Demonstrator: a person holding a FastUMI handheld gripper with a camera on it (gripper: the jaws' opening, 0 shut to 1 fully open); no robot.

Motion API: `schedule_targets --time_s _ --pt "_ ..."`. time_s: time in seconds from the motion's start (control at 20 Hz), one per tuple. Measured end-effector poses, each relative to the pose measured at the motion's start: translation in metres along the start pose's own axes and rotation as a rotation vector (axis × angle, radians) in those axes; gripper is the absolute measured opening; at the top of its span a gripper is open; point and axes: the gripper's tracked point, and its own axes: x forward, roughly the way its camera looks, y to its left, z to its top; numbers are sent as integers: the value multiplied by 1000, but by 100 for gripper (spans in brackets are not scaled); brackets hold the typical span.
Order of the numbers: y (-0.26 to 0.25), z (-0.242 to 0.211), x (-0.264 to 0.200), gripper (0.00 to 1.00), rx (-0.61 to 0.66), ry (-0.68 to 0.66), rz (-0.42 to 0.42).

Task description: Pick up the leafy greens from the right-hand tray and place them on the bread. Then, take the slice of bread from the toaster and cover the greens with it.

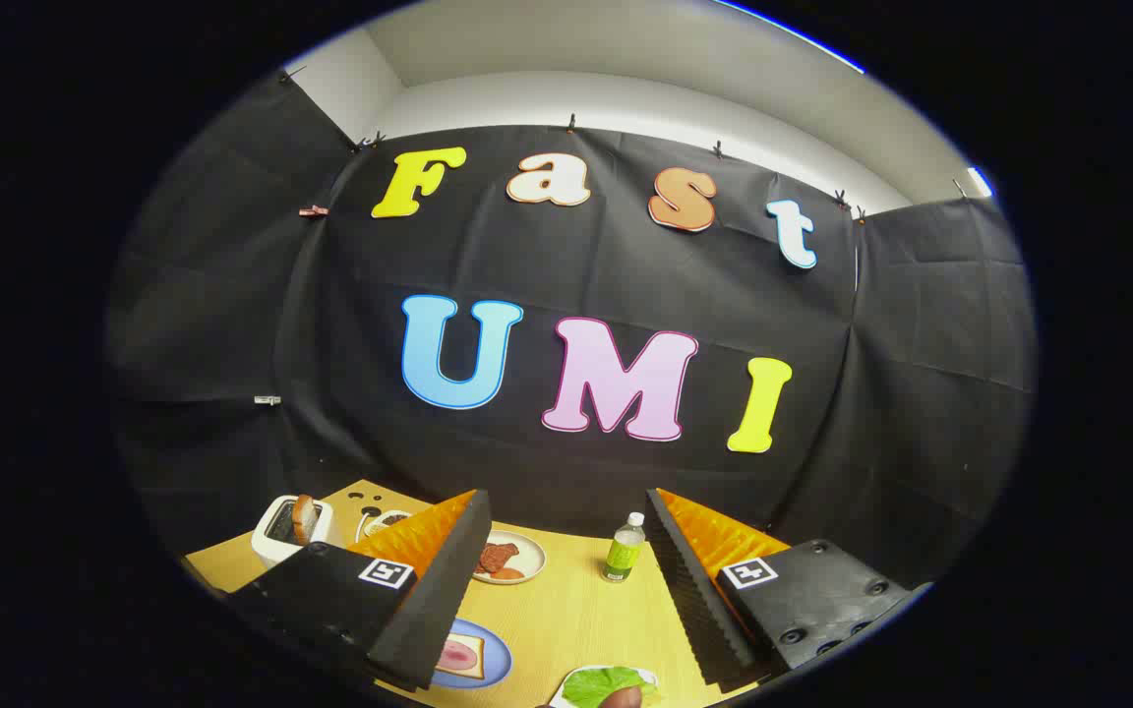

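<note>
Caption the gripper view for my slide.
Open hand-held gripper above table: leafy greens between fingers, toaster holding bread slice.

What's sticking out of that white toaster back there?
A brown slice of bread stands upright in the toaster, its top poking out. Its lower part is hidden inside. The hand-held gripper hangs open, well short of it.

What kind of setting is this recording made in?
Probably a staged recording booth, not a real kitchen: black cloth wall, a wooden table set with a toaster holding bread, plates of food and a small bottle. The open tool holds nothing.
</note>
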Motion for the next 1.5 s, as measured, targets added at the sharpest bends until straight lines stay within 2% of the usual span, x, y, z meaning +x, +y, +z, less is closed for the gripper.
schedule_targets --time_s 1.5 --pt "-37 -17 13 98 5 61 -31"
